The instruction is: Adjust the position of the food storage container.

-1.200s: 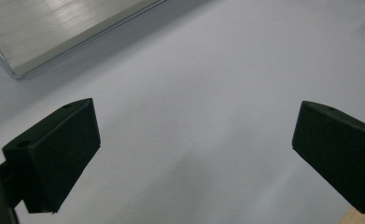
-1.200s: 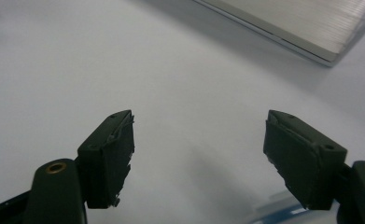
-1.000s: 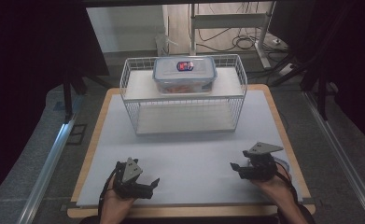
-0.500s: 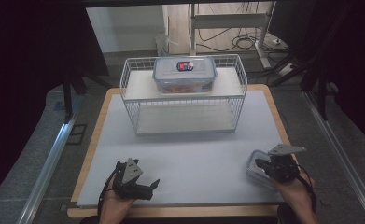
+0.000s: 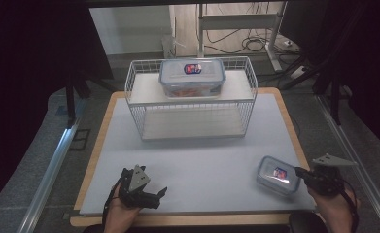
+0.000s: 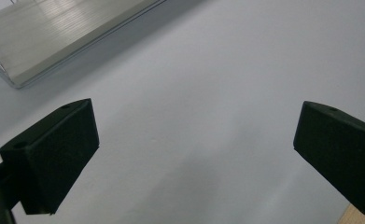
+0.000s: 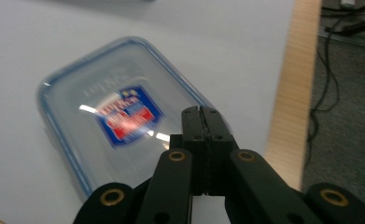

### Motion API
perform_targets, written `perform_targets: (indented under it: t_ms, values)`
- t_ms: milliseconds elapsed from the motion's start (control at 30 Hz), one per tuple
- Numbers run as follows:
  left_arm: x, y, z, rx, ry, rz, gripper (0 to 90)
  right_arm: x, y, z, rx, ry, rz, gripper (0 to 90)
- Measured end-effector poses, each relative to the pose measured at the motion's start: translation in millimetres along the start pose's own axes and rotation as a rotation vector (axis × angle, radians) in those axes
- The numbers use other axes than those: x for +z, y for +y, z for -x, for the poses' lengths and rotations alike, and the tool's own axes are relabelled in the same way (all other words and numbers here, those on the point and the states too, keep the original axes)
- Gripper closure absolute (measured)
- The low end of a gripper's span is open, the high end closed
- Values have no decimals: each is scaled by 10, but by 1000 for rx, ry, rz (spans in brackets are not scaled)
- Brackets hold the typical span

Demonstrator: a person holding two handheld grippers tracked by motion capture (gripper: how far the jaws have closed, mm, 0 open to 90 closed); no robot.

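A small clear lidded container with a blue rim and a red-and-blue label lies on the white mat at the front right. My right gripper is just to its right, pointing at it. In the right gripper view, that gripper has its jaws pressed together with nothing between them, tips over the container's near edge. My left gripper rests at the front left of the mat. It stands open over bare mat.
A white wire rack stands at the back of the mat, with a larger lidded container on its top shelf. The wooden board edge runs close to the right of the small container. Cables lie on the floor beyond.
My right gripper has moved to the right, off the small container, which now lies uncovered on the mat, and its jaws have closed. The left gripper has stayed where it was.
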State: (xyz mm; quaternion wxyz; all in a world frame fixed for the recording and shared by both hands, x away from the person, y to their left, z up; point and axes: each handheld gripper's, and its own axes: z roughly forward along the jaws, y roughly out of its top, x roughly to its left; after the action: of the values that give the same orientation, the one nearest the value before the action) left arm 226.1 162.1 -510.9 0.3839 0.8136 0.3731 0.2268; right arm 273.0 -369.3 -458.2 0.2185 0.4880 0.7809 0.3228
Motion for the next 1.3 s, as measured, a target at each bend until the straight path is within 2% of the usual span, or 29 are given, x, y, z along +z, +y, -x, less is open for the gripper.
perform_targets:
  t_ms: [167, 333, 467, 600, 733, 1100, 1300]
  values:
    - [-5, 2, 0, 1, 0, 0, 1, -51, -147, 100, 26, -31, -28, 897]
    - [-1, 0, 1, 1, 1, -6, 1, -24, -280, 145, 48, -25, -57, 895]
    - [-1, -2, -2, -2, 1, -4, 1, 7, -296, 141, 60, -20, -65, 896]
    - [7, -4, -3, -9, -9, -1, 2, 37, -261, 148, 73, -10, -56, 896]
    - [15, 0, 8, -6, -10, -2, 2, 148, -199, 112, 58, 15, -69, 896]
    - [35, -4, 8, -12, -17, -7, 2, 392, 95, -115, -1, 92, -64, 897]
    - [31, -6, -1, -15, -17, -9, 3, 525, 221, -288, -30, 130, -67, 897]
